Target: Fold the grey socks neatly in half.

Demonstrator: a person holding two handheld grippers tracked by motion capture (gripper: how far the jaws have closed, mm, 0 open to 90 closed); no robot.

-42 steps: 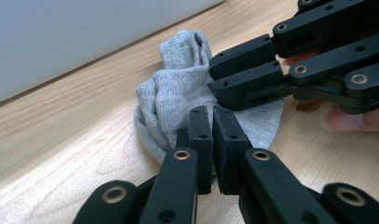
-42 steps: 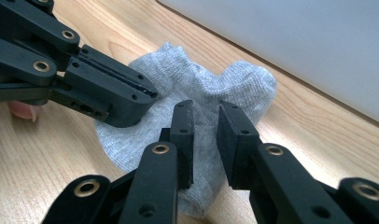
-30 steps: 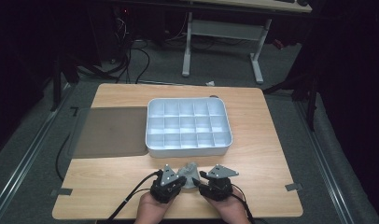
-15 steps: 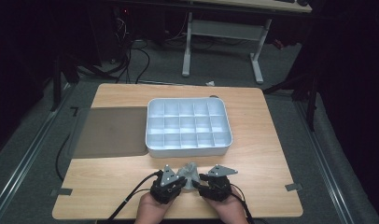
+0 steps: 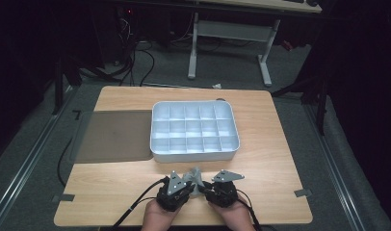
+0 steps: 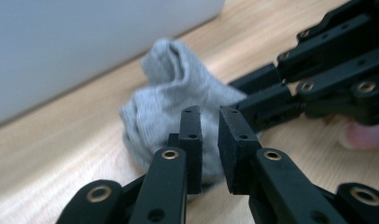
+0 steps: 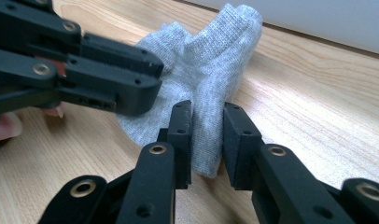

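Near table edge: both grippers work close to the front edge of the light wooden table (image 5: 275,168); bare wood lies open to either side of them.
Sock: small grey knitted sock (image 5: 195,177), bunched on the wood between the two grippers, just in front of the tray's near wall.
Left gripper (image 6: 210,135): jaws have just been opening slightly; narrow gap, grey sock fabric between the pads.
Right gripper (image 7: 207,133): jaws have just been closing; narrow gap, a fold of the sock between the pads.
Grip contact: cannot tell whether either pair of pads presses the fabric.
Tray: white plastic compartment tray (image 5: 194,153), many-celled, at table centre; cells hold nothing visible.
Mat: dark grey flat mat (image 5: 114,135), touching the tray's left side.
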